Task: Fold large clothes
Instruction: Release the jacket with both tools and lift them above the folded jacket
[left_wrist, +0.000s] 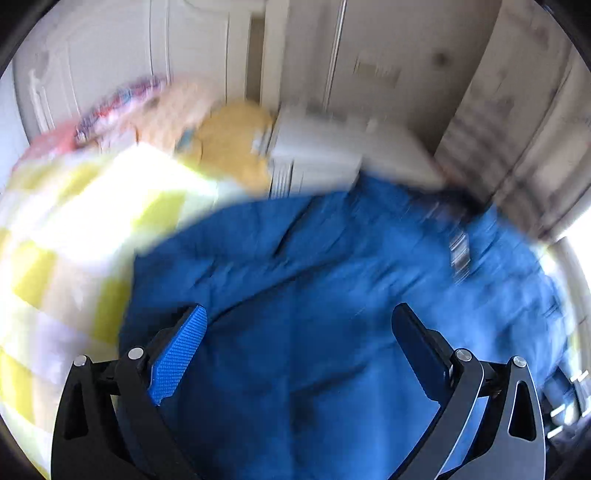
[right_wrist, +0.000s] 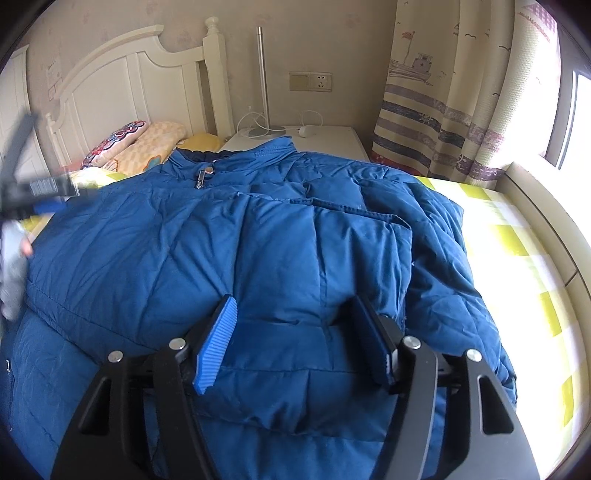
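Through your left wrist camera everything is smeared with motion blur. Your left gripper (left_wrist: 299, 314) hangs over the blue puffer jacket (left_wrist: 314, 295) with its fingers (left_wrist: 181, 350) spread wide and nothing between them. The jacket fills the lower middle of this view and lies on the bed, whose yellow-and-white checked sheet (left_wrist: 74, 229) shows at the left. Past the jacket you can make out a yellow pillow (left_wrist: 236, 144) and a white nightstand (left_wrist: 325, 147), both too blurred for detail.

Your right wrist camera is sharp. The jacket (right_wrist: 221, 236) lies face up on the bed, collar toward the white headboard (right_wrist: 122, 85), zip pull just under the collar. One sleeve (right_wrist: 321, 258) is folded across the chest. Your right gripper (right_wrist: 295, 314) sits low over the cuff end of that sleeve, its fingers (right_wrist: 218, 343) about half open, one on either side of the puffy fabric; the pads look to be beside the cloth rather than pinching it. At the far left edge your left gripper (right_wrist: 51, 192) shows as a blurred dark shape above the jacket's shoulder. The checked sheet (right_wrist: 517, 258) runs bright along the right, beside a striped curtain (right_wrist: 443, 110). A nightstand (right_wrist: 325, 136) with a lamp pole (right_wrist: 263, 77) stands behind the collar, and patterned pillows (right_wrist: 147, 144) rest against the headboard.
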